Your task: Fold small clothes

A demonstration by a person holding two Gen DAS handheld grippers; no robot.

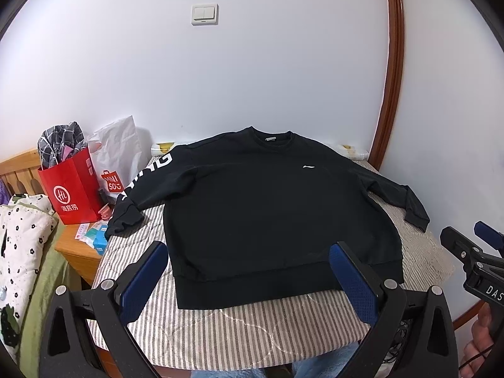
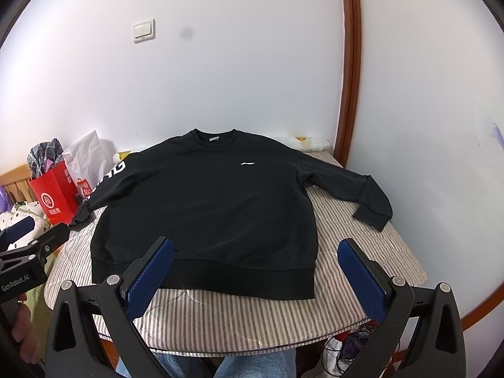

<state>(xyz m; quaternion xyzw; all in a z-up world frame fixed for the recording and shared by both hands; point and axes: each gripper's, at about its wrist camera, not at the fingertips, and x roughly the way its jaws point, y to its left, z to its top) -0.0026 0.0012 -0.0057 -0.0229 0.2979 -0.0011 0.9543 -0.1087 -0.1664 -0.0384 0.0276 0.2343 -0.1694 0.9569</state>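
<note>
One black long-sleeved crew-neck sweatshirt [image 1: 267, 208] lies flat, front up, in the middle of both frames on a grey-and-white striped padded cloth [image 1: 258, 327] that covers a table; both sleeves are spread outward, the one at frame left printed with large white letters, and a small white logo sits on the chest. The left gripper [image 1: 249, 264] fills the bottom of the left wrist view, its two blue-padded fingers wide apart above the sweatshirt's hem band and holding nothing. The right gripper [image 2: 255, 261] fills the bottom of the right wrist view, its two blue pads equally wide apart above the hem and striped cloth, also holding nothing. Only the left wrist view shows the orange wooden bedside cabinet [image 1: 74, 249] at lower left with small blue-and-white packets on it, and the other gripper at its right edge. Only the right wrist view shows a dark tangle of cords and a white item below the table at lower right, and the other gripper at its left edge. Both views show one red paper shopping bag [image 1: 74, 189] stuffed with checked fabric, one white paper bag [image 1: 118, 154] behind it, one white double wall switch [image 1: 204, 14] in the upper part, and one curved brown wooden door frame [image 1: 392, 72] on the right.
</note>
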